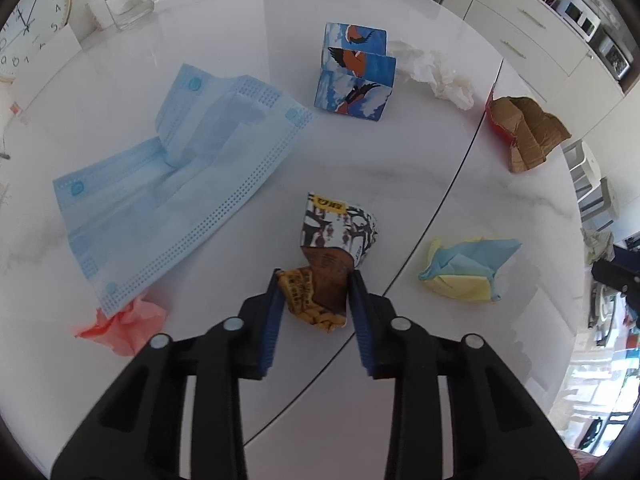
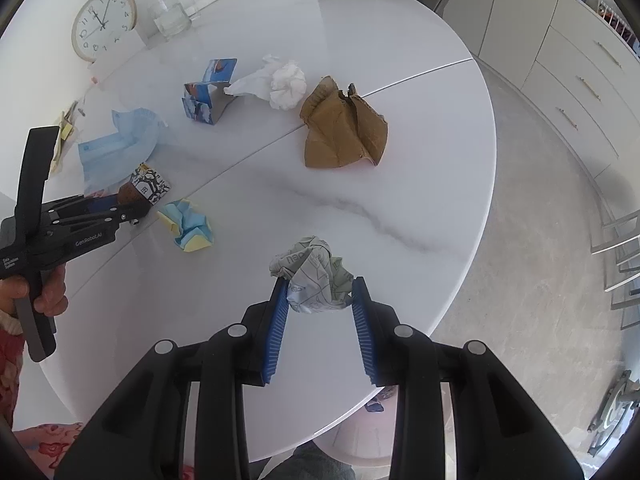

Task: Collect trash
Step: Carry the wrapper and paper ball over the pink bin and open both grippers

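Where pads meet: wrapper [image 1: 320, 280], paper ball [image 2: 316, 280].

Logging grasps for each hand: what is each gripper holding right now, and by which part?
Left gripper pinches the snack wrapper at its crumpled near end. Right gripper squeezes the paper ball across its near half.

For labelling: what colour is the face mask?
Light blue face mask; clearest in the left wrist view.

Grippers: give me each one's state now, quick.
Left gripper: shut on the crumpled brown-and-yellow printed wrapper.
Right gripper: shut on the crumpled grey printed paper ball.
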A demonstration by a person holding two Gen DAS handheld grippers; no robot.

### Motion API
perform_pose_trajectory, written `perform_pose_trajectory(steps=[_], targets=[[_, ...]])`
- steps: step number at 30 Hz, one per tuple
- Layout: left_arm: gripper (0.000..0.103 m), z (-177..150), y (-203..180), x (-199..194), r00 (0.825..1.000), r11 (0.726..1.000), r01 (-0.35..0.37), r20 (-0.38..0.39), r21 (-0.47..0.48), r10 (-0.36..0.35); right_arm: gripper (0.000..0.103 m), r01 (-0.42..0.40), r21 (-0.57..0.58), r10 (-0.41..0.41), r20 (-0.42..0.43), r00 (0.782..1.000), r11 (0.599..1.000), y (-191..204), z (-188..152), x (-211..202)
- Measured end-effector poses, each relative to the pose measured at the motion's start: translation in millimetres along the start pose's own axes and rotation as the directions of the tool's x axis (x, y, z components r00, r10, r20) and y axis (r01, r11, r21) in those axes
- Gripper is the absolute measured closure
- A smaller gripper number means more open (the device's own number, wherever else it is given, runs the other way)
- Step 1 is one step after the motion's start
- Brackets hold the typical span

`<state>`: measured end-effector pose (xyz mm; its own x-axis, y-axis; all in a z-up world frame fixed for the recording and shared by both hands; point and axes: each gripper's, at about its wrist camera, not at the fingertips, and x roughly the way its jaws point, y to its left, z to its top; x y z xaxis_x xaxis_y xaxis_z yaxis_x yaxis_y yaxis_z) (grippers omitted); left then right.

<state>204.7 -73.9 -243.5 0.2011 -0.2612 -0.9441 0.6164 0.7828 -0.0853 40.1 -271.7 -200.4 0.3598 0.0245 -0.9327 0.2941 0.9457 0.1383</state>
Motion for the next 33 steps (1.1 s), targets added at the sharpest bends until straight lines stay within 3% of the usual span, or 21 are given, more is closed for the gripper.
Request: perform_pose_trajectory(steps=[8,13,18,23,28,33], targets=[[0.076,-8,-11,-37,1.000,0.999,-0.010,0.029,-0.039,0.011,0.070,-0.027,0.003,0.027,0.052,0.998,1.000,-7,-9,-22],[0.076,-23,-39,-74,0.998,1.000,0.003,0.065,-0.017,-0.002,0.070,-0.038,0.012,0.037,0.086,0.996,0.999,-20,-25,-44],[0.076,-35,-94,-106,0.993,0.997,0.064,0.096,0.052,-0.068,0.070,-0.019,0.043,0.015,0.102,0.995,0.999,-47,-60,-68],[0.076,-55,-167,-111,0.983,0.974,0.165,0.055,0.159,-0.175,0.069,0.013,0.077,-0.019,0.074,0.997,0.997,-74,-105,-78],[0.076,-78,-238,-102,0.977,0.937,0.207,-0.005,0.283,-0.214,0.069,0.017,0.099,-0.020,0.031,0.999,0.995,-92,-147,-77],[0.076,-104,-278,-92,0.973,0.915,0.228,-0.062,0.333,-0.220,0.069,-0.006,0.087,0.006,-0.003,1.000,0.996,-101,-173,-69]])
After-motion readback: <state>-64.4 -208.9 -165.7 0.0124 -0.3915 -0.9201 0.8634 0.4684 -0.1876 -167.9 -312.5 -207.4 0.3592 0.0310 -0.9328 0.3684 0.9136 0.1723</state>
